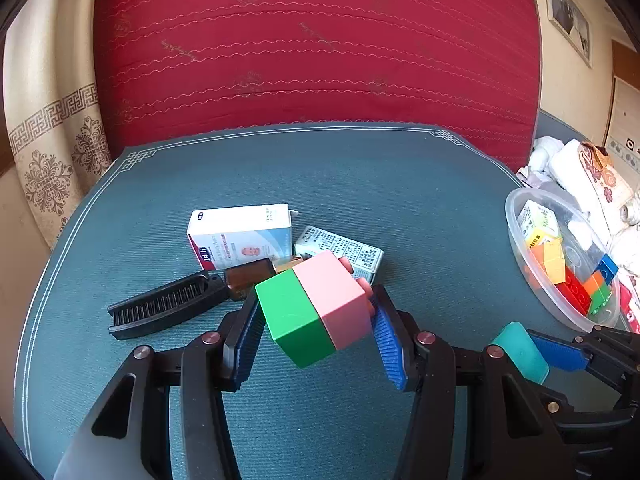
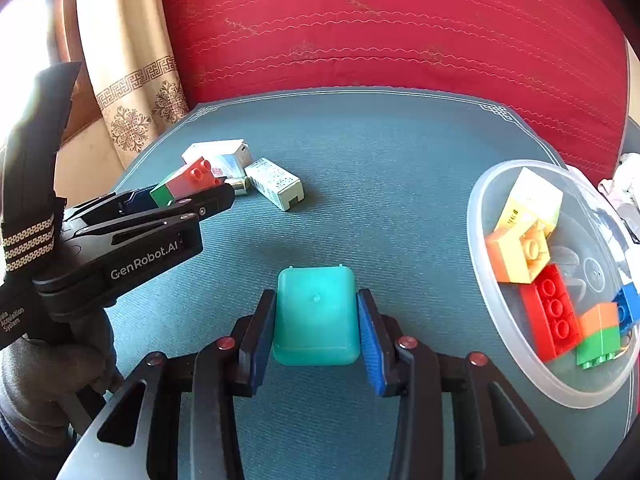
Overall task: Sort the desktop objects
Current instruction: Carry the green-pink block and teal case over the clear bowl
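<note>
The left gripper (image 1: 316, 316) is clamped on a green-and-pink block (image 1: 316, 308), held above the teal mat (image 1: 360, 184) near a black comb (image 1: 164, 304) and 2 boxes. The right gripper (image 2: 316, 320) grips a teal case (image 2: 316, 316). Open mat lies between it and the clear bowl (image 2: 480, 216) at the right edge.

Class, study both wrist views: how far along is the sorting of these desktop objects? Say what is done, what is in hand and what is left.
Done: several toy bricks and a small carton lie in the clear bowl. In hand: the left gripper holds a green-and-pink block; the right gripper holds a teal case. Left on the mat: a black comb, a brown bottle and two medicine boxes.
</note>
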`<state>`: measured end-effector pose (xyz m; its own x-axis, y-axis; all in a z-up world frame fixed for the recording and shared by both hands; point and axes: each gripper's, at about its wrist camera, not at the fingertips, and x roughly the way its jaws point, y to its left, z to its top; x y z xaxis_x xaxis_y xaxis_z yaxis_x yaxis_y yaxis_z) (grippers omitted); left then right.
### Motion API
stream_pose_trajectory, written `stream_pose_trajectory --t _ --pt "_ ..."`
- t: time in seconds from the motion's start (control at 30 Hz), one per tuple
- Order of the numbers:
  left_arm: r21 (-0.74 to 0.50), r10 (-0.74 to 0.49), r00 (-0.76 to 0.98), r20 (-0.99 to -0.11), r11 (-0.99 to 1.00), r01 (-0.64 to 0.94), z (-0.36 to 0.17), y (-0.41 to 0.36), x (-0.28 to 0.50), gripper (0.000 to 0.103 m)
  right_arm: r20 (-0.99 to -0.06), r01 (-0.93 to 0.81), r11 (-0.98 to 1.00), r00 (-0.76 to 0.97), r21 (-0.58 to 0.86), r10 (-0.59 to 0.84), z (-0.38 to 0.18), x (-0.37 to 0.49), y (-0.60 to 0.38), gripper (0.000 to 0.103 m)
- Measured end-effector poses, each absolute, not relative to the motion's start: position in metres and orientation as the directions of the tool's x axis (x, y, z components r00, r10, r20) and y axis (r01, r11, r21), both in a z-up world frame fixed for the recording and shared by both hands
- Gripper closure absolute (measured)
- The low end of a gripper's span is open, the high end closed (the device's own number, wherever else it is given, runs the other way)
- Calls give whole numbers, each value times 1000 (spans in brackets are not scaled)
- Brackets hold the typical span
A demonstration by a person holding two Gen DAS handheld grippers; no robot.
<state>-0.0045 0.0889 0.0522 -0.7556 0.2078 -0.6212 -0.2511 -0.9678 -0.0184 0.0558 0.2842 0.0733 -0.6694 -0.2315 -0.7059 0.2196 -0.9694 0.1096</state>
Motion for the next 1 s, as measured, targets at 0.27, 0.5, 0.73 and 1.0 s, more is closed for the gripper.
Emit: stream_pose_trajectory --t 0.27,0.5,0.73,1.0 --pt "12 228 -742 -630 -953 -302 51 112 11 48 -682 181 -975 -698 130 -221 82 69 307 60" --pt "33 249 -729 -637 -937 -349 52 132 23 48 -664 150 -979 -720 137 -203 89 75 324 60" --pt "53 260 -728 -635 -925 -377 56 150 29 48 -639 119 -981 -745 156 -192 96 80 340 60" --pt "76 275 -724 -633 -908 -411 60 175 29 48 -612 73 -982 -773 173 -165 102 86 366 60"
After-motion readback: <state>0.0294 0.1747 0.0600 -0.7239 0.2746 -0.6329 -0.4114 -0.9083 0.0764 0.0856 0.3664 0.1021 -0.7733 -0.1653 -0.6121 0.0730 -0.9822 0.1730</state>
